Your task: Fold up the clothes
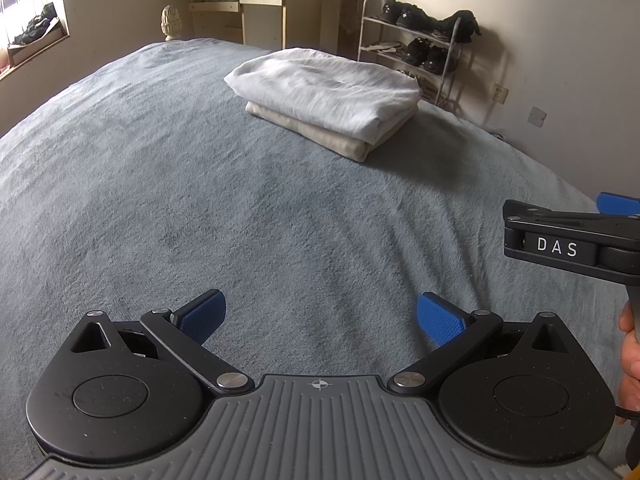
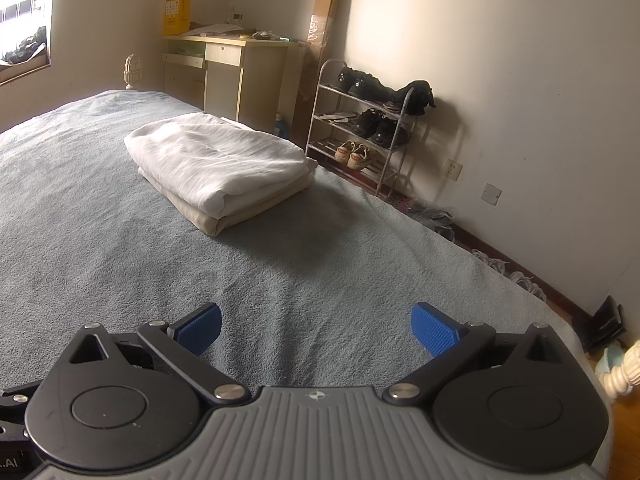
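Two folded garments are stacked on the grey-blue bed cover (image 1: 160,200): a white folded garment (image 1: 324,88) lies on a beige folded garment (image 1: 320,136). In the right wrist view the same white garment (image 2: 216,156) tops the beige garment (image 2: 224,216) at centre left on the bed cover (image 2: 120,260). My left gripper (image 1: 320,318) hovers open over bare bed cover, well short of the stack, holding nothing. My right gripper (image 2: 316,328) is open too, empty, above the cover. Its black body marked DAS (image 1: 568,240) shows at the left view's right edge, held by a hand (image 1: 632,344).
A metal shoe rack (image 2: 360,136) with dark shoes stands against the wall beyond the bed's right side. A light wooden desk (image 2: 228,68) with papers is at the far end. Cables and clutter lie on the floor (image 2: 500,268) along the wall. A cream bedpost (image 2: 620,368) rises at lower right.
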### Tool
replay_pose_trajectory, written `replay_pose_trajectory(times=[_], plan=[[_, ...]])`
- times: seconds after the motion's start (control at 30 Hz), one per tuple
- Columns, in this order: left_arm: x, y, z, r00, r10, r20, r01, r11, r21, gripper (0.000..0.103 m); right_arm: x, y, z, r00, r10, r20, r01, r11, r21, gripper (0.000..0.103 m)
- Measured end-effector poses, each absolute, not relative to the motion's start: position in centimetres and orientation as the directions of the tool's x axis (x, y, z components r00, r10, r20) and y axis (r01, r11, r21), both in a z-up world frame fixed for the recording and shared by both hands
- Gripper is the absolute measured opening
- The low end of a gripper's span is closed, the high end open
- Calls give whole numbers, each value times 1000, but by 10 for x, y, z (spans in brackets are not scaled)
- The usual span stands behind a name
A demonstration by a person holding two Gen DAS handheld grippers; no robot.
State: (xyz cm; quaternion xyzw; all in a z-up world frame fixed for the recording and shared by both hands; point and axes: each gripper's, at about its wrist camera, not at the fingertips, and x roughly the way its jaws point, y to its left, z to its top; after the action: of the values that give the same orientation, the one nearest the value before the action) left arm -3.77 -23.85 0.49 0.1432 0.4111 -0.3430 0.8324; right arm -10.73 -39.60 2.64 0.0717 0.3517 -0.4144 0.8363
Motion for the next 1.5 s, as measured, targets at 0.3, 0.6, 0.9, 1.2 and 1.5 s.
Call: replay_pose_trajectory(times=[0.3, 0.6, 0.9, 1.2, 1.5], plan=[[-38, -239, 5, 425, -452, -784, 689, 723, -43, 103, -106, -396, 27, 408, -642, -649, 744, 646, -171, 103], [-39, -239, 6, 425, -451, -785, 689, 723, -42, 103, -107, -396, 27, 410, -643, -647, 745, 645, -170, 103], [-40, -237, 6, 425, -452, -784, 690, 723, -43, 103, -108, -398, 27, 412, -642, -646, 744, 646, -168, 103], [-39, -238, 7, 424, -451, -785, 690, 723, -43, 103, -107, -398, 28, 412, -641, -647, 745, 646, -166, 103], [-40, -238, 6, 422, -450, -787, 690, 722, -43, 103, -108, -397, 27, 411, -639, -650, 745, 647, -165, 103]])
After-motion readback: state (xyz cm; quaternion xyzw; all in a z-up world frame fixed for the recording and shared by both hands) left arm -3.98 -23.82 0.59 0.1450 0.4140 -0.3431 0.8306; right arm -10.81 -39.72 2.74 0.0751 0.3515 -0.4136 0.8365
